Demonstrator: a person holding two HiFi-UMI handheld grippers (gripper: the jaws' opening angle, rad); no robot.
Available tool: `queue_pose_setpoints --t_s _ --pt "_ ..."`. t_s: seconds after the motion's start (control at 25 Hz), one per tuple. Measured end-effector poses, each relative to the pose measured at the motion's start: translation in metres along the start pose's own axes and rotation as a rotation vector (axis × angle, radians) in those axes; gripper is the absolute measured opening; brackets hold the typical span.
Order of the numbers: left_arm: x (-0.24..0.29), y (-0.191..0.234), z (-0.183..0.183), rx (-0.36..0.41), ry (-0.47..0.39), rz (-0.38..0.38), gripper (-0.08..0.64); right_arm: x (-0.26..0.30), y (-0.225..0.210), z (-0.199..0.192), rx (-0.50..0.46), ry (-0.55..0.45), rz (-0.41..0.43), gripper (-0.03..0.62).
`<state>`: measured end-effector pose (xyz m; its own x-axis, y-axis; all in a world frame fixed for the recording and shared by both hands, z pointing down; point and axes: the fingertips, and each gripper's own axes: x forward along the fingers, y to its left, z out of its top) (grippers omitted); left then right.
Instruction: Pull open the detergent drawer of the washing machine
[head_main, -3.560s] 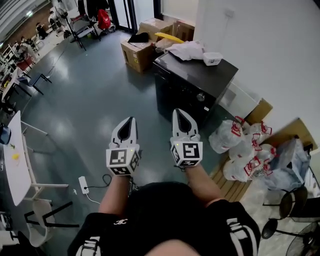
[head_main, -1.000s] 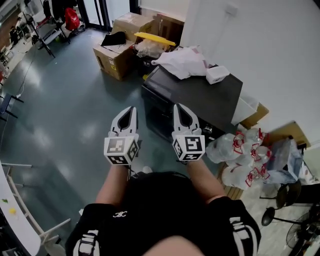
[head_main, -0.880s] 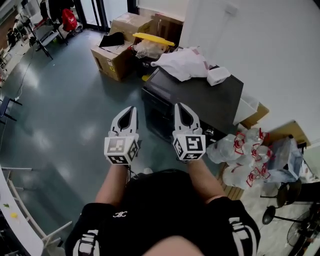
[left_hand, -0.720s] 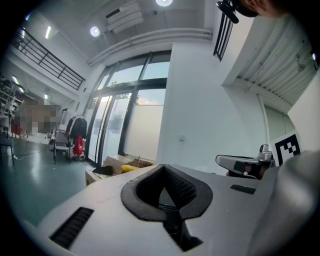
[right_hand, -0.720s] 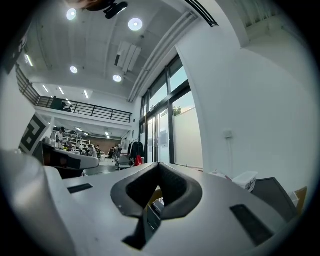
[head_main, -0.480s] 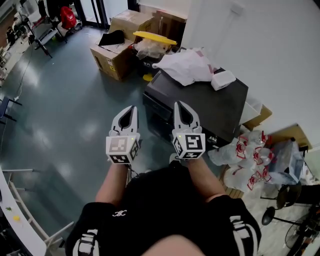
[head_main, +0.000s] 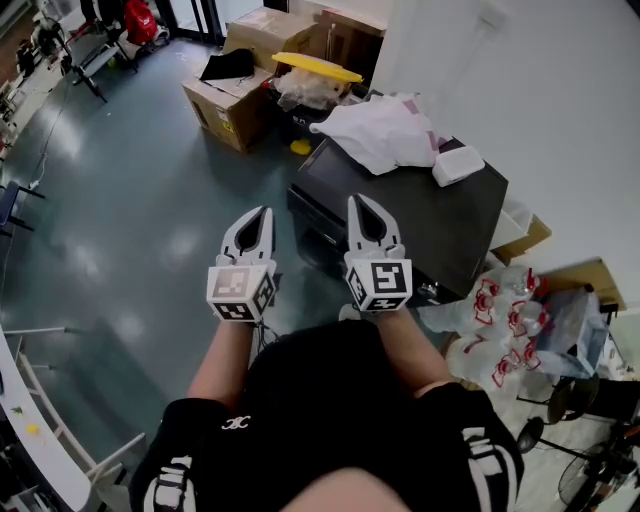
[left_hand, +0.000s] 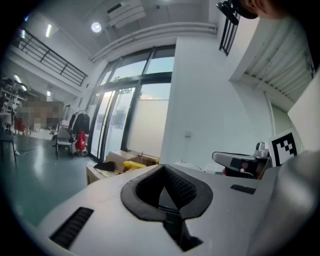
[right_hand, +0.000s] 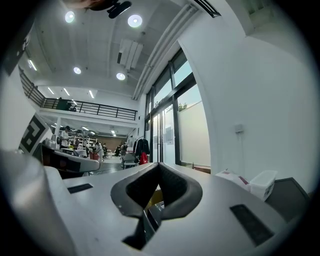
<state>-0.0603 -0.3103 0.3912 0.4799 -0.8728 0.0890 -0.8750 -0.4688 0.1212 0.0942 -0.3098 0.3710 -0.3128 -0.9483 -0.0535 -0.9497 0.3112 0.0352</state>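
Note:
A black washing machine (head_main: 440, 225) stands against the white wall, its dark front (head_main: 318, 232) facing me. I cannot make out its detergent drawer. On its lid lie a white cloth bundle (head_main: 385, 130) and a small white box (head_main: 458, 165). My left gripper (head_main: 264, 211) hovers over the floor, left of the machine's front, jaws shut and empty. My right gripper (head_main: 355, 199) is held over the machine's front top edge, also shut on nothing. The left gripper view has its closed tips (left_hand: 163, 167) pointing level at the room; the right gripper view has its tips (right_hand: 159, 164) shut, with the lid (right_hand: 289, 192) at right.
Cardboard boxes (head_main: 232, 92) and a yellow lid (head_main: 318, 67) sit behind the machine. Clear bags of bottles with red ties (head_main: 503, 330) lie on a wooden pallet at right. A white table edge (head_main: 28, 440) runs along the lower left. Grey floor (head_main: 130, 200) spreads to the left.
Both grippers have moved forward toward the washing machine, which now sits closer and larger under the right gripper. Both pairs of jaws stay shut.

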Motion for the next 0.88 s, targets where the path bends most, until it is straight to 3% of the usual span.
queue_pose_setpoints --t_s 0.12,0.24,0.28,0.68,0.8,0.88 --pt "0.004 0.003 -0.009 -0.096 0.000 -0.057 0.029 0.003 0.000 0.001 -0.017 -0.011 0.019 0.002" --pt "0.009 0.007 -0.020 -0.169 -0.005 -0.105 0.291 0.004 -0.003 0.000 -0.024 -0.007 0.023 0.002" --pt "0.010 0.008 -0.023 -0.201 -0.007 -0.118 0.314 0.004 -0.005 0.000 -0.027 -0.004 0.022 0.002" --pt "0.017 0.005 -0.064 -0.692 -0.095 -0.316 0.328 -0.016 -0.011 -0.005 0.019 -0.036 0.066 0.002" --pt "0.024 0.008 -0.093 -0.835 -0.063 -0.306 0.328 -0.018 -0.017 -0.014 0.011 -0.005 0.068 0.002" --pt "0.027 0.010 -0.114 -0.988 -0.049 -0.298 0.328 -0.021 -0.020 -0.020 -0.005 0.014 0.070 0.002"
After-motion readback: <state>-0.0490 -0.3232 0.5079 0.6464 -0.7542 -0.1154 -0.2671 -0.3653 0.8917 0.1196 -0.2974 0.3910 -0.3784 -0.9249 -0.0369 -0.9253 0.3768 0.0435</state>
